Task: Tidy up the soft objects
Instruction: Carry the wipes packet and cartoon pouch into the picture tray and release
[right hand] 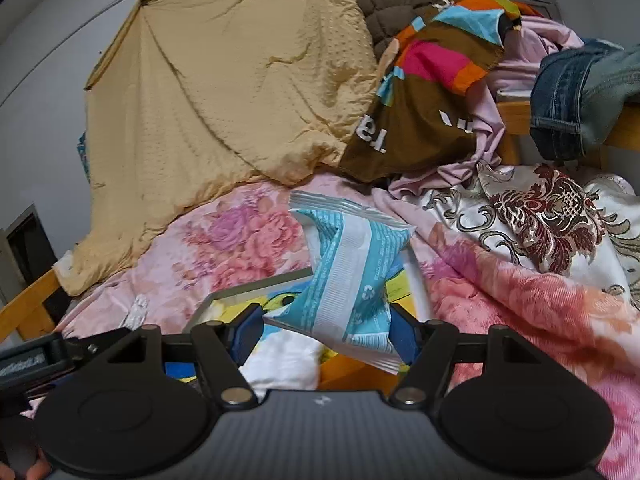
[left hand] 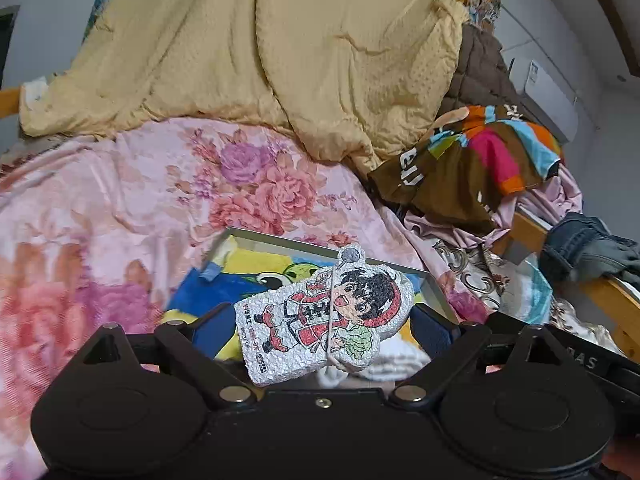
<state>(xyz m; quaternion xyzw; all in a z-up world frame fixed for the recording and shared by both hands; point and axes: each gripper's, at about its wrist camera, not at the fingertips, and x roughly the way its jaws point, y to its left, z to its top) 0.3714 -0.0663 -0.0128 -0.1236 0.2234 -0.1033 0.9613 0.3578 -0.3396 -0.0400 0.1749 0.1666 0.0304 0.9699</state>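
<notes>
Bed (left hand: 100, 208) covered by a pink floral blanket fills both views; landmark here is the shallow grey-rimmed tray (left hand: 280, 240) lying on that blanket, with a cartoon print in yellow, blue and white inside. Beyond the tray, a big crumpled yellow quilt (left hand: 280, 48) is heaped high. Beyond and right of the tray, a brown multicolour garment (left hand: 480, 160) lies against the quilt, with a quilted brown piece (left hand: 476, 68) behind it and pale lilac cloth (left hand: 552, 196) under it. Right of the tray, a cream and maroon brocade fabric (right hand: 540, 208) lies spread on the bed. Further right of the tray, jeans (right hand: 580, 92) hang over the wooden bed rail (left hand: 532, 232). Left gripper (left hand: 324, 332): a flat white sparkly plush tag with a cartoon figure (left hand: 324, 316) sits between its blue pads, tilted, over the near part of the tray; jaws are spread wide and whether the pads actually press on the tag cannot be told. Right gripper (right hand: 326, 330): jaws part-spread and pinching a crinkled blue and white sachet (right hand: 348, 272) by its lower end, both pads against its sides; the sachet rises up and away from the gripper above the tray's right half. Part of the other gripper shows at the frame edge beside the tray in each wrist view.
</notes>
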